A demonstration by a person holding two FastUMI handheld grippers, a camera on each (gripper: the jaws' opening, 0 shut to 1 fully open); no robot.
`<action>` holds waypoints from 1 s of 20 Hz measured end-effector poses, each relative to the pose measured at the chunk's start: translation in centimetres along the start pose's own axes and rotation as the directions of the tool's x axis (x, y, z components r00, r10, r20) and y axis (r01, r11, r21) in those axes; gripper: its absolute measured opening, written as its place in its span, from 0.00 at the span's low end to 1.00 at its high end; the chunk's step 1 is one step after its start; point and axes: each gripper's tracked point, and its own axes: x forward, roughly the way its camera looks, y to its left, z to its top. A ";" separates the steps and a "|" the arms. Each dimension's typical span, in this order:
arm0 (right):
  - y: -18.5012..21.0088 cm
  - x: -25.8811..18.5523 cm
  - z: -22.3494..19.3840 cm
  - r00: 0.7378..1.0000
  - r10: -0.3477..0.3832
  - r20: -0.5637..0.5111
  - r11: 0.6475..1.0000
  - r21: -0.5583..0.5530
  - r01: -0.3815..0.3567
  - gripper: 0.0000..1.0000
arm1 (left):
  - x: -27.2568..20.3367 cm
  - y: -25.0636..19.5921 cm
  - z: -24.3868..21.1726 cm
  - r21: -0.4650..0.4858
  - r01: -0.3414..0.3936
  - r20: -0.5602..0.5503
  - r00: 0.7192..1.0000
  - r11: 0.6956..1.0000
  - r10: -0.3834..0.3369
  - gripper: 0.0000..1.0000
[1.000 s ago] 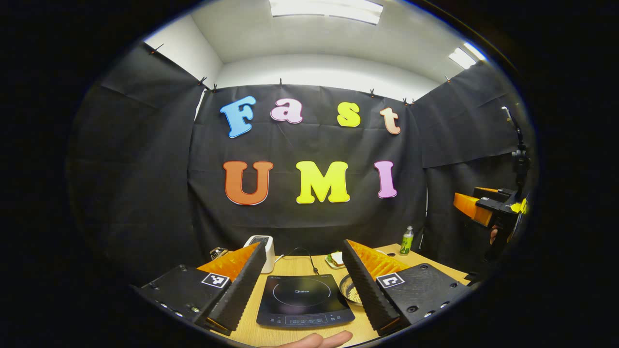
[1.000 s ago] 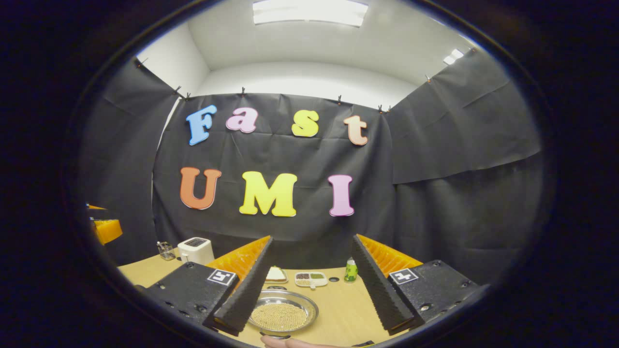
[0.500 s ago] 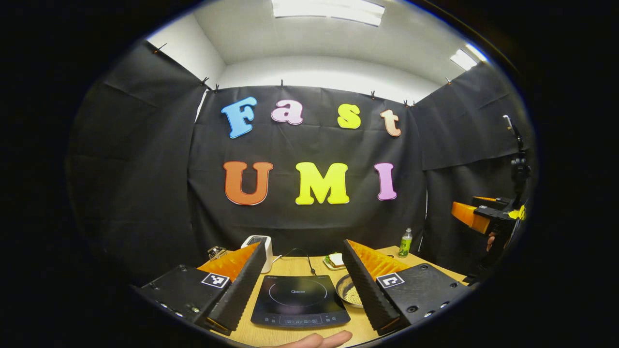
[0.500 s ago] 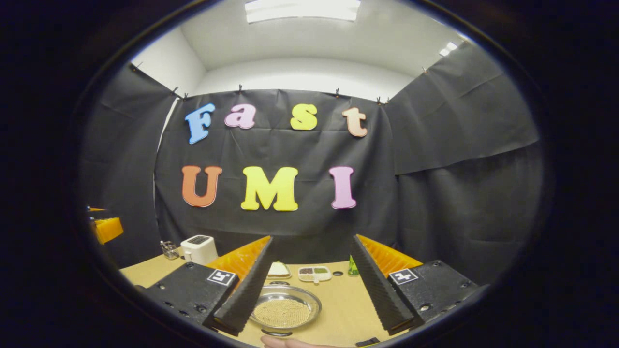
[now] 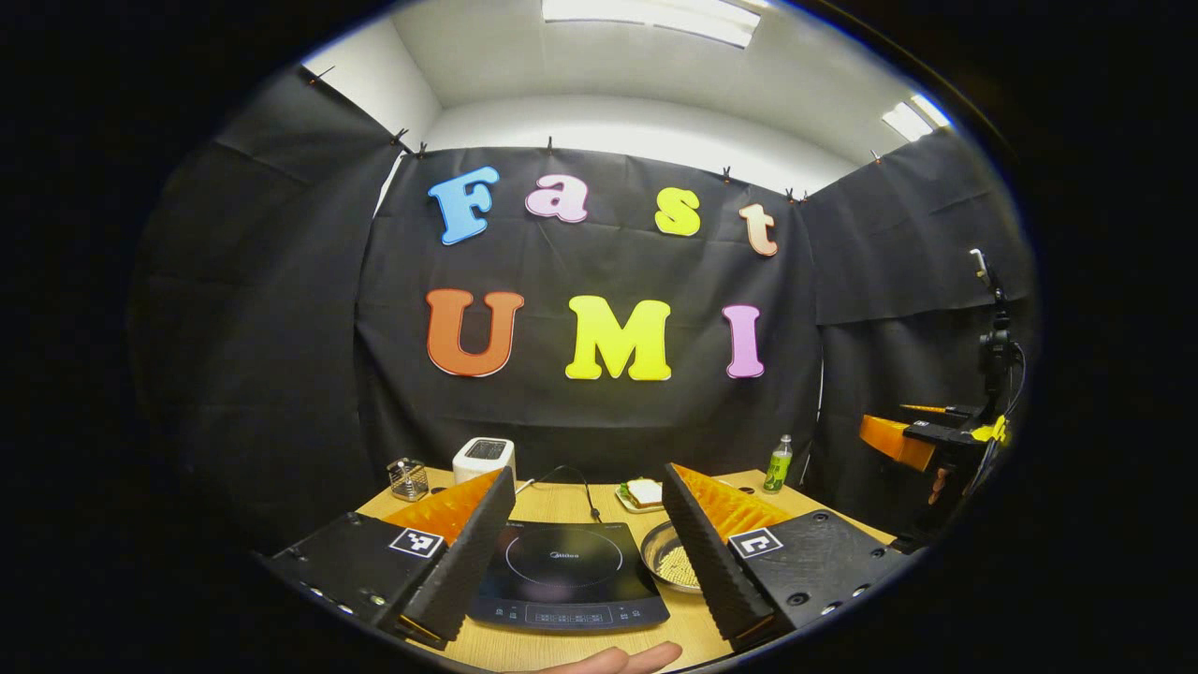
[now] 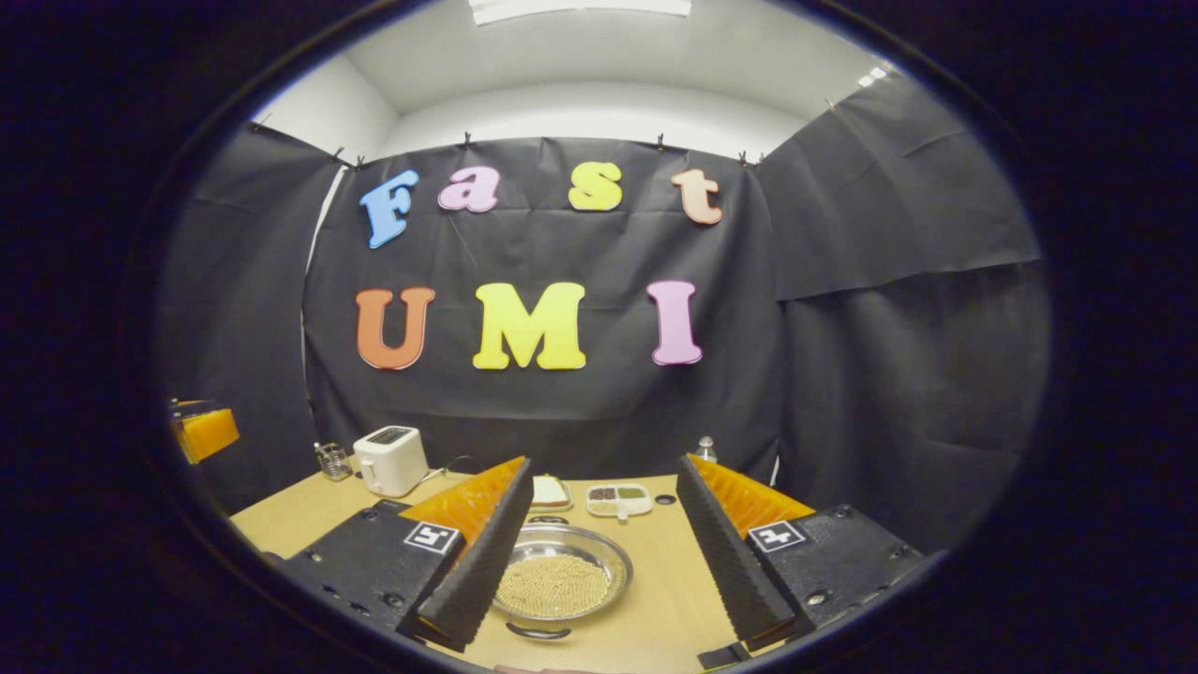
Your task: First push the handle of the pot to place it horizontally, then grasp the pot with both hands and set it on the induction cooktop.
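Claws (image 5: 580, 562) (image 6: 599, 571) both wide, over branded cooktop (image 5: 562, 576) and grain-filled pot (image 6: 560, 582).

L view: induction cooktop (image 5: 564, 573) sits higher, toaster (image 5: 484, 459) clearer. R view: pot (image 6: 559, 584), near handle (image 6: 537, 633) more exposed; bottle (image 6: 706, 448) prob. part-hidden behind finger.

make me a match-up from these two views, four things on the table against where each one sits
Things:
1. black induction cooktop
2. shallow metal pot of pale beans
3. white toaster
4. green plastic bottle

Places:
a. far right, by the cloth wall
b. between the left gripper's fingers
c. far left, beside a small glass
d. between the right gripper's fingers

Pairs: 1-b, 2-d, 3-c, 4-a
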 end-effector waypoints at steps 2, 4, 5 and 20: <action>0.5 0.8 -1.5 0.999 0.015 -0.050 0.999 0.033 -0.013 0.87 | 0.0 0.2 -0.1 0.017 -0.013 0.006 1.000 1.000 0.013 0.95; 1.3 1.5 -3.1 0.994 0.037 -0.104 0.999 0.044 -0.033 0.74 | -0.2 0.4 -0.1 0.031 -0.020 0.015 1.000 0.999 0.020 0.95; 2.2 1.7 -3.9 0.988 0.072 -0.135 0.997 0.047 -0.066 0.67 | -0.3 0.4 0.0 0.037 -0.020 0.021 1.000 0.999 0.019 0.95; 11.3 1.7 -23.7 0.710 0.290 -0.641 0.953 0.127 -0.274 0.04 | -2.8 0.2 0.8 0.073 0.015 0.060 0.998 0.997 -0.019 0.95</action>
